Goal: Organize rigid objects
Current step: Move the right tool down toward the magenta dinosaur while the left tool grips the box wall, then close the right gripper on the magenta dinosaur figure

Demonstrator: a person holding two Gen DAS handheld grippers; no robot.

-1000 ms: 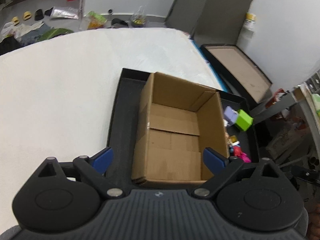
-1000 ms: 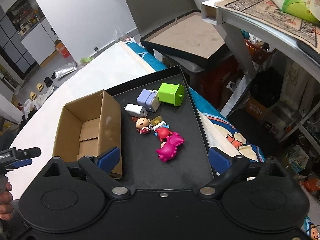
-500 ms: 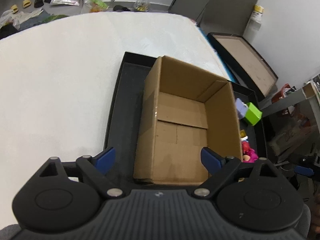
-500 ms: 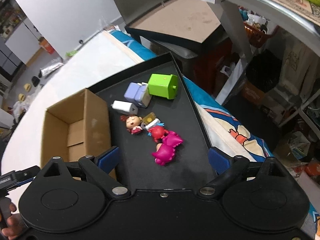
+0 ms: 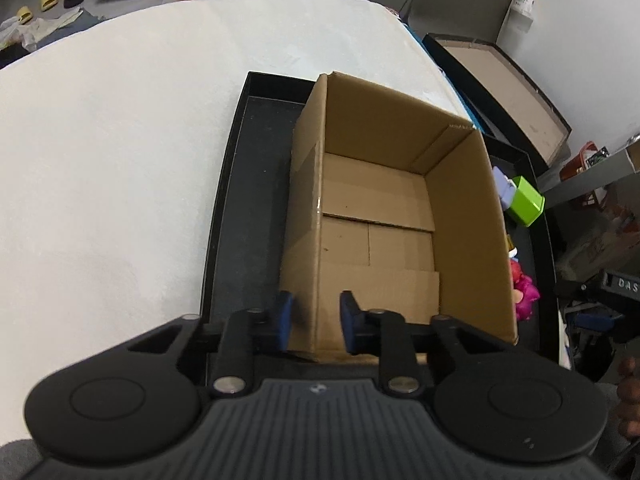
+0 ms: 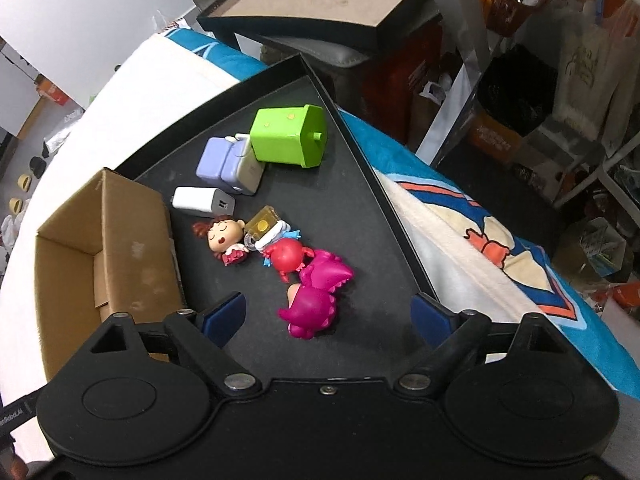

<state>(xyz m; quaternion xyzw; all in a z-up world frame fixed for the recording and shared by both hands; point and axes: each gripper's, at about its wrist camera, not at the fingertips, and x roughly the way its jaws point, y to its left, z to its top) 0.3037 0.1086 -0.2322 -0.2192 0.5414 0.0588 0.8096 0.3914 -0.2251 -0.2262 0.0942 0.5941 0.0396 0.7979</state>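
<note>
Blue fingertips [image 5: 283, 320] of the left gripper [image 5: 314, 322] straddle the near-left corner wall of the cardboard box [image 5: 384, 216], one pad outside and one inside, drawn close about the wall, though actual contact cannot be told. From the left wrist, the box stands open-topped in the black tray [image 5: 240, 184], its long axis running from 6 toward 12 o'clock. Wide apart, the right gripper [image 6: 326, 314] hangs above the tray's dark floor with nothing between its pads. Just ahead of it lies the magenta dinosaur [image 6: 316, 294], its length pointing toward 1 o'clock, touching the red figure [image 6: 286, 256]. At 11 o'clock lies the doll [image 6: 224, 238], beyond it the white charger [image 6: 202, 202], the lilac block [image 6: 224, 164] and the green cube [image 6: 290, 136] in the far corner.
</note>
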